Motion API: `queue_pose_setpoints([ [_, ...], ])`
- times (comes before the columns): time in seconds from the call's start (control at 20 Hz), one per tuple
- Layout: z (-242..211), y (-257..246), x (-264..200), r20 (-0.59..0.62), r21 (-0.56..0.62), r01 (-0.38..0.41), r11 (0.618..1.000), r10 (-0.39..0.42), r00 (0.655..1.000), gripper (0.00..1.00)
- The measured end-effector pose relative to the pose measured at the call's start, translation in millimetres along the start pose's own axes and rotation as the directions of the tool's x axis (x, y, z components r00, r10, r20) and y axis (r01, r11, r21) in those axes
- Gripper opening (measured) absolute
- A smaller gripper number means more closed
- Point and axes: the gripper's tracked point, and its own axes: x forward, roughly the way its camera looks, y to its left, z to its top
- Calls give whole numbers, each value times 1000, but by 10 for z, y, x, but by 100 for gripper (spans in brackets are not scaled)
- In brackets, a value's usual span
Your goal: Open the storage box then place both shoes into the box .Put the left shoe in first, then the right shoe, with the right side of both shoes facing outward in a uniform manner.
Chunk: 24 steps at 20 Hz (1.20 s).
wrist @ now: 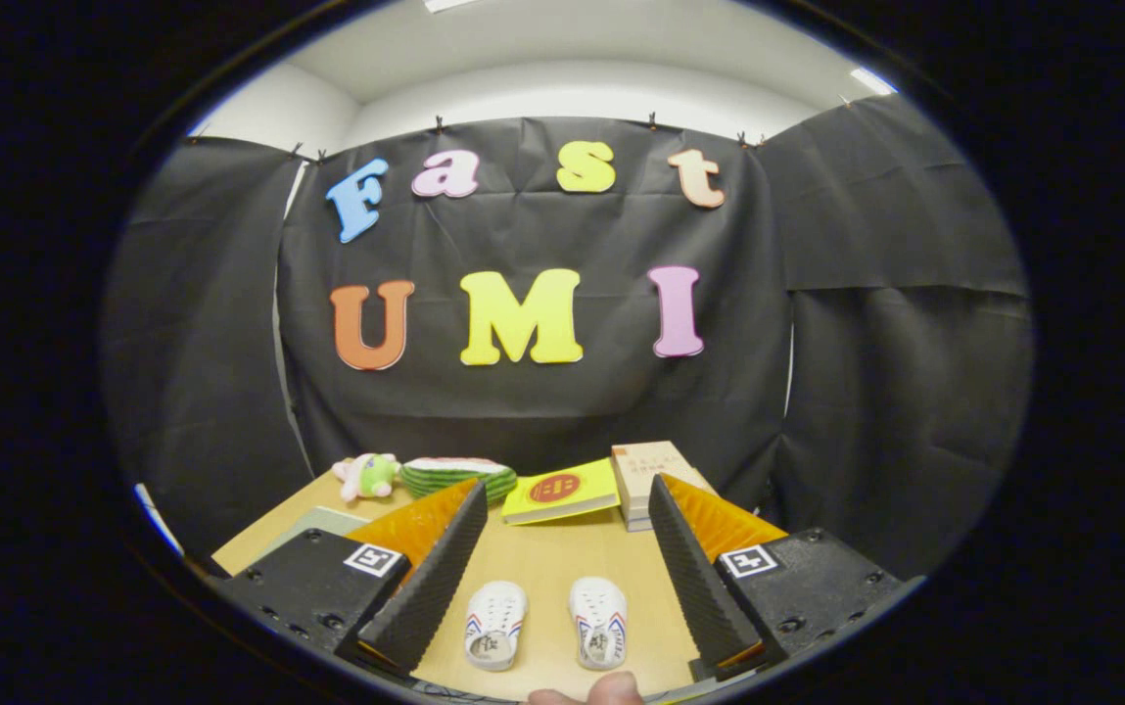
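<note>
- I see the 2 small white shoes low in the frame, side by side on the desk (547,563), toes pointing away from me: the left shoe (494,624) and the right shoe (599,621), close together but not touching.
- Each shoe has red and blue stripes on its side and dark print on the insole; I cannot make the print out.
- My hand-held gripper (562,509) is spread wide and grips nothing; both shoes lie in the gap between its fingers, touching neither.
- A fingertip (613,688) of a person pokes in at the very bottom centre, just below the right shoe.
- Beyond the fingertips, in the middle of the frame, a yellow book (562,492) with a red oval on its cover lies flat on the desk.
- Just right of it sits a thick pale book (648,468) with an orange band along its top edge, partly behind the right finger.
- Left of the yellow book lies a green-rimmed watermelon slice toy (454,475), and further left a small green and pink plush toy (368,476).
- A flat grey-green sheet (319,521) lies at the desk's left side, partly covered by the gripper body.
- Black cloth (875,323) closes the booth behind the desk, with white wall and ceiling above it.
</note>
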Motion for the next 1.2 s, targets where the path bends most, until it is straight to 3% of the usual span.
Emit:
queue_pose_setpoints([
  [0.25,-230,224,48,-76,49,-100,994,103,992,100],
  [0.65,-805,750,115,-208,152,-251,956,280,937,100],
  [0.9,-1311,1268,145,-303,269,-386,882,458,836,100],
  [1.2,-1994,1678,156,-407,408,-442,798,593,695,97],
])
